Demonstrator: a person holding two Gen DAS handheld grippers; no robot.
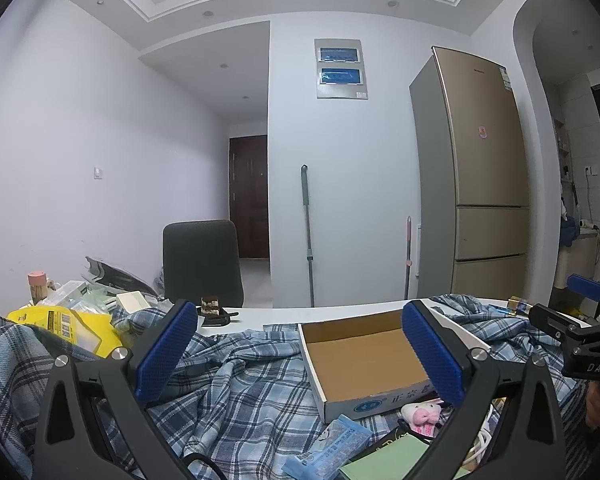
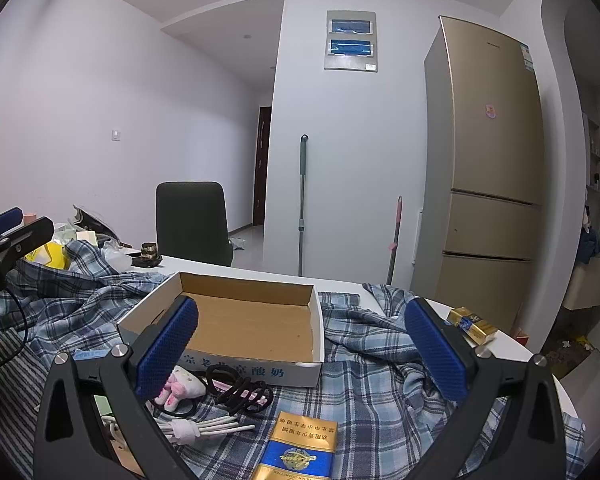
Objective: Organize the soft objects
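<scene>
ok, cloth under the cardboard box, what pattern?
Blue-and-white plaid cloth; clearest in the right wrist view.

Your shallow open cardboard box (image 2: 252,326) sits on rumpled blue plaid cloth (image 2: 380,364) spread over white table (image 2: 508,350). Just before box, your side: small pink-and-white plush toy (image 2: 180,386), black hair ties (image 2: 240,394) right of it. Bundled white cable (image 2: 198,428) nearer you. Gold-and-blue cigarette carton (image 2: 300,452) right of cable. Black chair (image 2: 194,222) behind table.
</scene>
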